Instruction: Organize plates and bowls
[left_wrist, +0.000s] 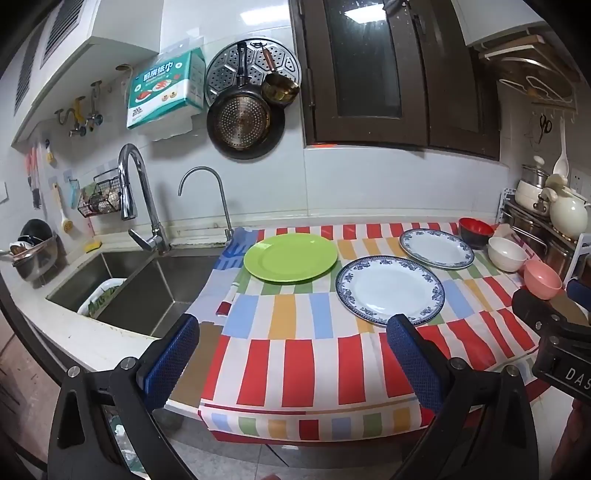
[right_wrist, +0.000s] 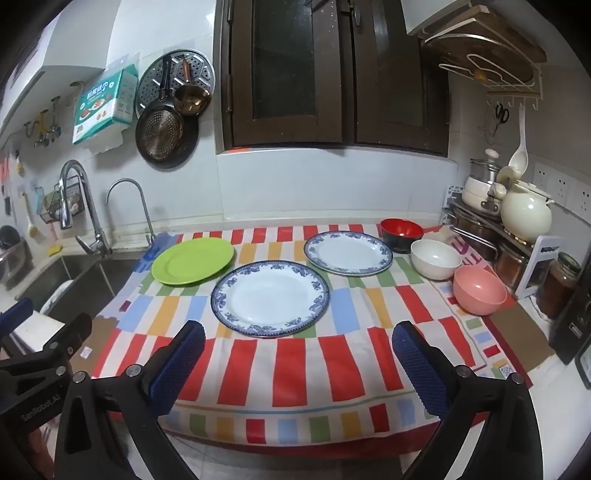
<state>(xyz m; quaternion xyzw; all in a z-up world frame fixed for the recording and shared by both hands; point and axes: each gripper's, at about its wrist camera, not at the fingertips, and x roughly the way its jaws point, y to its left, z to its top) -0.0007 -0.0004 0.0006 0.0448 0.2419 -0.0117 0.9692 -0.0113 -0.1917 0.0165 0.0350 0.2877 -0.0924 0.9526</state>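
On a striped cloth (left_wrist: 306, 354) lie a green plate (left_wrist: 290, 257) (right_wrist: 192, 261) at the left, a blue-rimmed white plate (left_wrist: 389, 290) (right_wrist: 269, 298) in front, and a second blue-rimmed plate (left_wrist: 436, 248) (right_wrist: 348, 253) behind it. Along the right stand a red-and-black bowl (left_wrist: 475, 228) (right_wrist: 401, 230), a white bowl (left_wrist: 506, 254) (right_wrist: 436, 258) and a pink bowl (left_wrist: 542, 278) (right_wrist: 479, 290). My left gripper (left_wrist: 295, 330) hangs open near the counter's front edge, nothing between its fingers. My right gripper (right_wrist: 301, 339) is open too, just short of the near plate, holding nothing.
A steel sink (left_wrist: 147, 291) with two faucets lies left of the cloth. Pots, a cream kettle (right_wrist: 526, 210) and jars (right_wrist: 557, 282) crowd the right end. Pans hang on the tiled wall below a dark window. The other gripper's black body (left_wrist: 557, 332) shows at the right edge.
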